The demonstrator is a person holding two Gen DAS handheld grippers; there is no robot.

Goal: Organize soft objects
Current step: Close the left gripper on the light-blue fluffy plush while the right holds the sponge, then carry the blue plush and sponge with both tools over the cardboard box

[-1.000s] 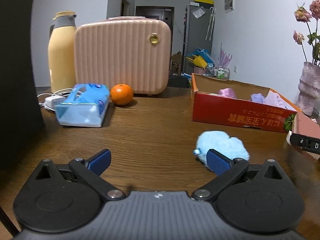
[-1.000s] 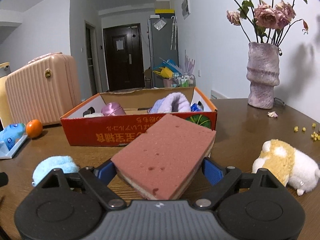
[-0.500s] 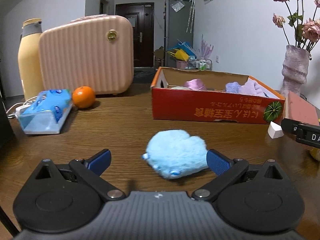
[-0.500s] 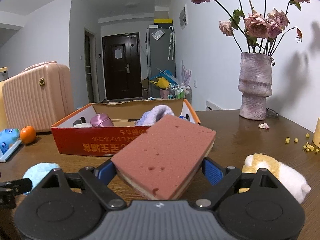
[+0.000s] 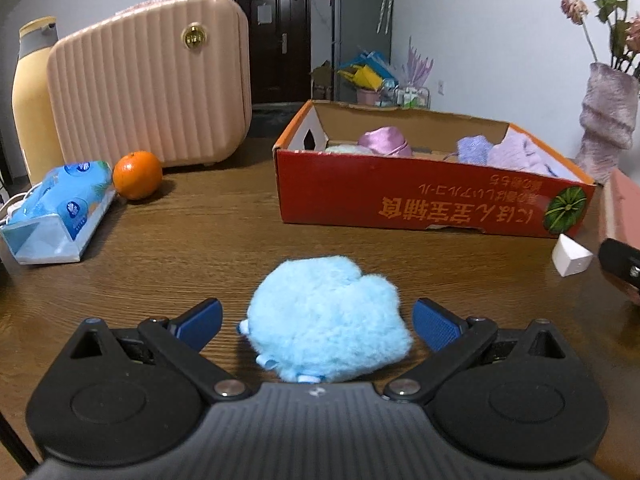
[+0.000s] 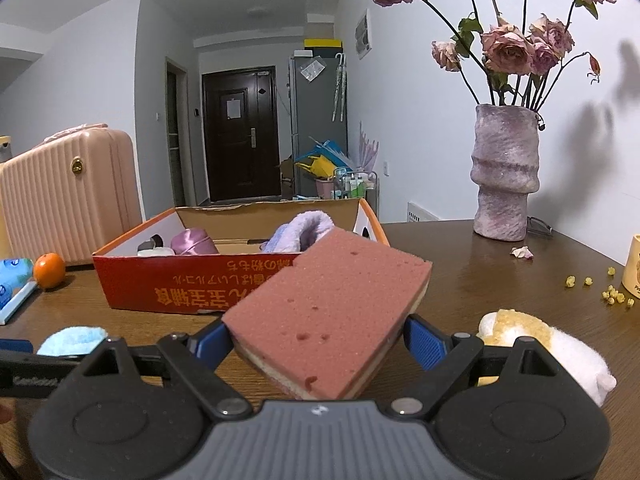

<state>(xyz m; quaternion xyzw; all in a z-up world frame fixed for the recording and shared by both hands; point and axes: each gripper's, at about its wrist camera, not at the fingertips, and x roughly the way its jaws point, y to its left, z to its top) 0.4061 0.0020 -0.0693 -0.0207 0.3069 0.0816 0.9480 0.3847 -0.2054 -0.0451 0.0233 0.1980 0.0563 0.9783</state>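
A fluffy light blue plush point(image 5: 324, 320) lies on the wooden table between the fingers of my left gripper point(image 5: 318, 322), which is open around it without touching. My right gripper point(image 6: 320, 340) is shut on a dusty pink sponge point(image 6: 328, 312) and holds it above the table in front of the red cardboard box point(image 6: 192, 292). The box point(image 5: 432, 204) holds a purple satin item point(image 5: 384, 142) and lilac cloths point(image 5: 508, 154). A yellow and white plush point(image 6: 536, 348) lies on the table right of my right gripper. The blue plush point(image 6: 72, 340) also shows in the right wrist view.
A pink ribbed case point(image 5: 148, 96), a yellow thermos point(image 5: 32, 96), an orange point(image 5: 137, 175) and a blue tissue pack point(image 5: 56, 212) stand at the left. A purple vase with dried roses point(image 6: 506, 172) stands at the right. A small white block point(image 5: 570, 256) lies near the box.
My left gripper has swung right and moved forward, so the blue plush now lies between its open fingers. My right gripper, still holding the sponge, has risen slightly and drifted back.
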